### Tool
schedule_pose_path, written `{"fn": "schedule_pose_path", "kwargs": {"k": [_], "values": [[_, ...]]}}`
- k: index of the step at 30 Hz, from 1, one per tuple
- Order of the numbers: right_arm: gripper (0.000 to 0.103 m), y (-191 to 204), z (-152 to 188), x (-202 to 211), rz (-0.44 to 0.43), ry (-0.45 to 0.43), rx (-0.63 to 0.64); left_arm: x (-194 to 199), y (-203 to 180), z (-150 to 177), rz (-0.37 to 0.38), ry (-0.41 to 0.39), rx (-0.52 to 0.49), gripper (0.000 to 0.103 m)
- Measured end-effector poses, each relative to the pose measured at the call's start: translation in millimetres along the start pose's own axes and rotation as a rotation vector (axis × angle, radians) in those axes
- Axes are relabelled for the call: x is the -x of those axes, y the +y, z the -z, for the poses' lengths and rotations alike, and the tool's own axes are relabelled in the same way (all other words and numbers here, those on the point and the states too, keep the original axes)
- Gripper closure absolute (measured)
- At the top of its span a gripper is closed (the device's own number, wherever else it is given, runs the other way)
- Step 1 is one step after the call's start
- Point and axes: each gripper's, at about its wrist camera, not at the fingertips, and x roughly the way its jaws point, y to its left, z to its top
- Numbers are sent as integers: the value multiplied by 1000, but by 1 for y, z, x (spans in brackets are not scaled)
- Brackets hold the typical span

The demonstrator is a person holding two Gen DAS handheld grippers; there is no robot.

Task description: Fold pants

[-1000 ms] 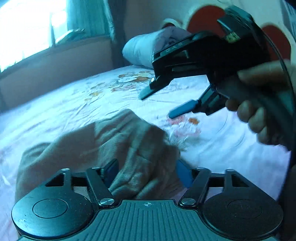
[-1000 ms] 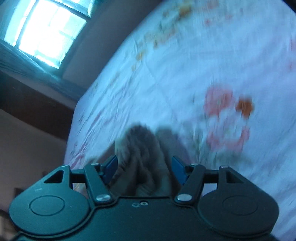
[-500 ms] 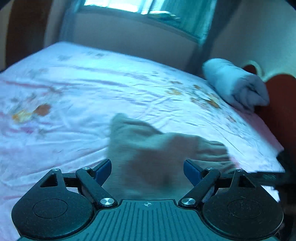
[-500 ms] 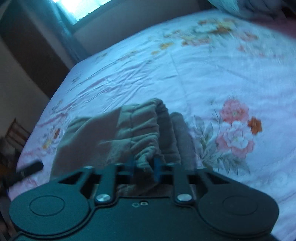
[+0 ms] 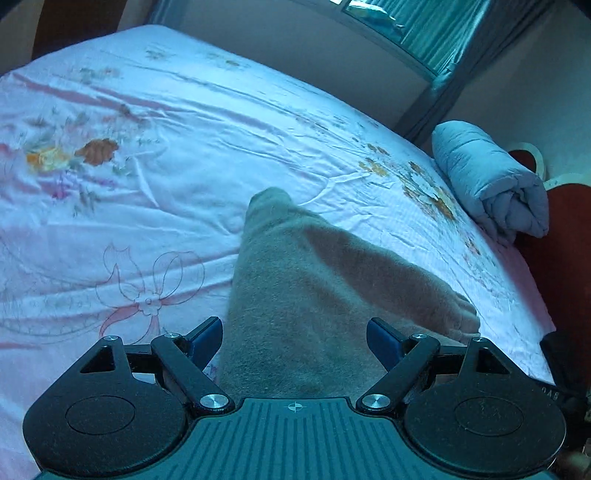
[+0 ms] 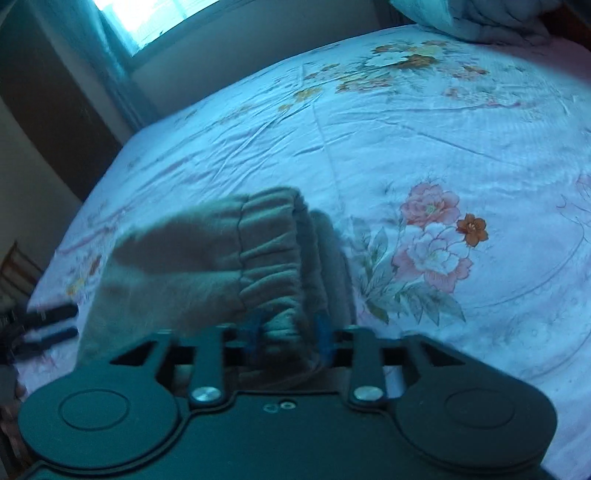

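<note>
Grey-brown pants (image 5: pixel 306 295) lie bunched on a floral bedsheet (image 5: pixel 147 184). My left gripper (image 5: pixel 295 341) is open, its blue fingers either side of the cloth without pinching it. In the right wrist view the elastic waistband (image 6: pixel 273 258) of the pants (image 6: pixel 192 266) faces me. My right gripper (image 6: pixel 286 328) is shut on the waistband, holding it a little above the sheet (image 6: pixel 443 147). The left gripper's fingers show at the left edge of the right wrist view (image 6: pixel 48 325).
A rolled light-blue quilt (image 5: pixel 491 184) lies at the head of the bed by a red headboard (image 5: pixel 554 258). A window with curtains (image 6: pixel 147 22) is behind the bed. The sheet stretches wide around the pants.
My right gripper closed on the waistband and lifted it. My left gripper swung around from facing the right gripper to looking along the pants, its fingers now wider apart.
</note>
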Motion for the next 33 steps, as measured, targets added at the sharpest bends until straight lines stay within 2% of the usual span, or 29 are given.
{"fn": "schedule_pose_path", "kwargs": {"k": [1,2,6,9,12,16,17,19,20,23,28,31,33], "values": [[46,-4,-2,0,21,-2,-26,0,2,0,0,0,5,18],[46,-9,-4,0,24,5,-50,1,3,-1,-1,0,9,18],[50,-25,2,-7,-136,67,-175,-1,6,-2,-12,6,16,18],[50,-32,4,-14,-167,95,-248,-2,7,-1,-11,9,19,18],[50,-45,4,-17,-155,122,-299,0,8,0,-16,7,8,18],[48,-47,11,-22,-234,156,-358,-9,11,1,-5,36,30,18],[51,-48,11,-25,-241,150,-371,-10,12,1,0,39,35,18],[82,-53,10,-26,-275,115,-409,-12,11,1,-8,46,31,18],[83,-53,9,-25,-288,100,-416,-15,10,0,-11,60,27,18],[86,-33,3,-10,-262,48,-306,-24,8,-2,-24,97,16,18],[87,-14,-9,21,-249,-64,-251,-31,-3,-4,-45,114,-39,18],[87,-19,-9,33,-209,-111,-238,-34,-11,-5,-58,116,-86,18],[87,-31,0,30,-180,-97,-278,-37,-15,-5,-72,119,-103,18]]}}
